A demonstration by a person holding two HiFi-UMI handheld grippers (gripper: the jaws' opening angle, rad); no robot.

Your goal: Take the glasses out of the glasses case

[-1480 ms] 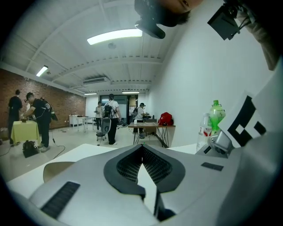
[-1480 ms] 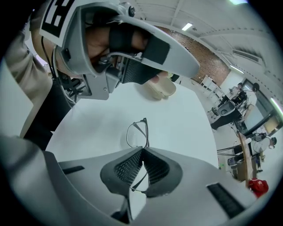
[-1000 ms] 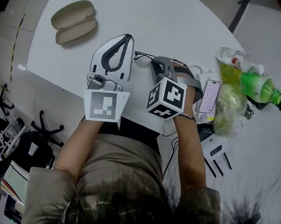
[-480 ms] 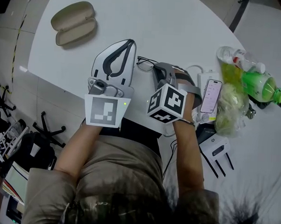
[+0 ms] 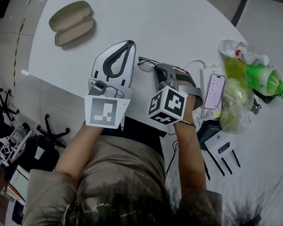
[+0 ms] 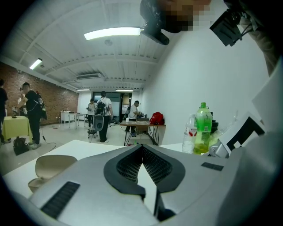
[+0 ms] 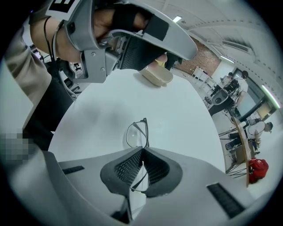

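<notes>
The thin black-framed glasses [image 5: 144,63] [image 7: 136,133] are pinched by one side in my right gripper [image 5: 156,68] [image 7: 141,151], which is shut on them just above the white table [image 5: 182,27]. One lens sticks out past the jaw tips. The beige glasses case [image 5: 71,23] [image 7: 157,76] [image 6: 48,167] lies open on the table at the far left, well away from both grippers, and looks empty. My left gripper [image 5: 130,44] [image 6: 142,148] hovers left of the glasses, shut with nothing in it.
At the table's right stand a green bottle [image 5: 262,80] [image 6: 203,128], a clear bottle [image 5: 238,51], a bagged green item [image 5: 233,102], a phone [image 5: 214,91] and a black-and-white router [image 5: 222,149]. People and desks fill the room's background in the left gripper view.
The left gripper has shifted slightly forward beside the glasses. The right gripper stays shut on the glasses in nearly the same spot.
</notes>
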